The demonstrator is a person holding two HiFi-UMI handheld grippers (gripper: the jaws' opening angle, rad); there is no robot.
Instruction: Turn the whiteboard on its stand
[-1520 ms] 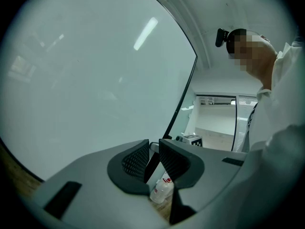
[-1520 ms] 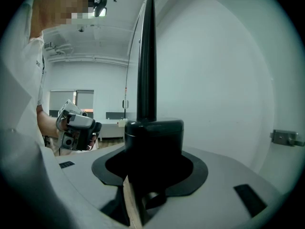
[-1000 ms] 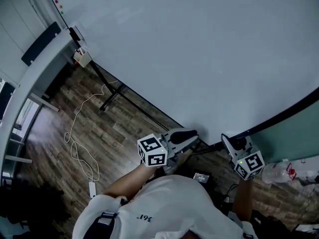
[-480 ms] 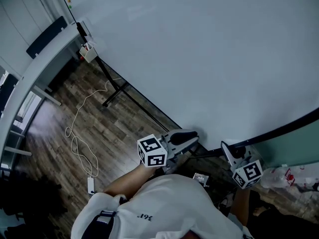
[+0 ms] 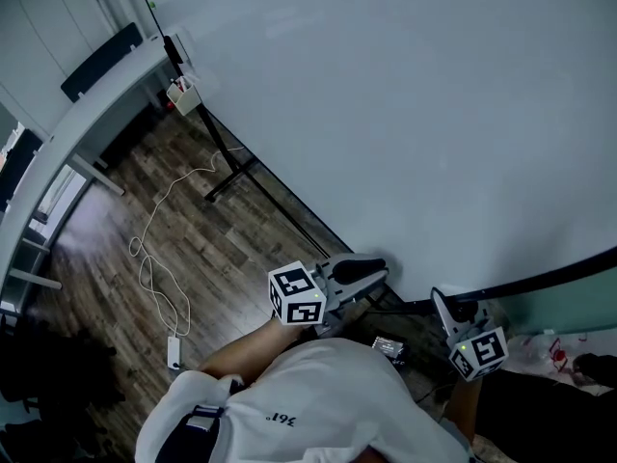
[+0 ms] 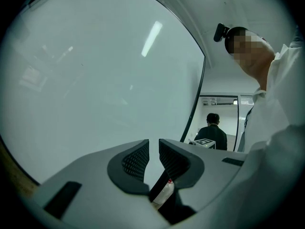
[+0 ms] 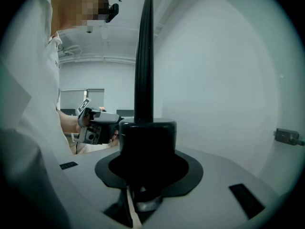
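Note:
The big whiteboard [image 5: 386, 114] fills most of the head view and stands tilted on its black stand. My right gripper [image 5: 441, 300] is at the board's black frame edge [image 5: 540, 278]. In the right gripper view a black knob [image 7: 147, 132] sits between the jaws of my right gripper [image 7: 148, 156], with the frame edge [image 7: 144, 56] rising from it. Those jaws have just been closing a little, and they are shut on the knob. My left gripper [image 5: 383, 271] is by the board's lower edge. In its own view the left gripper [image 6: 153, 144] faces the whiteboard [image 6: 95, 80] with only a narrow slit between the pads and nothing in it.
A black stand leg [image 5: 231, 177] and a white cable [image 5: 159, 258] lie on the wooden floor. A small box [image 5: 183, 95] hangs at the board's far end beside a white desk [image 5: 58, 152]. A plastic bag [image 5: 569, 350] lies at right. A person [image 6: 213, 130] stands beyond the board.
In the head view the board's black edge and the right gripper on it have shifted lower, and the board's far end has moved up and to the right. The left gripper has hardly moved.

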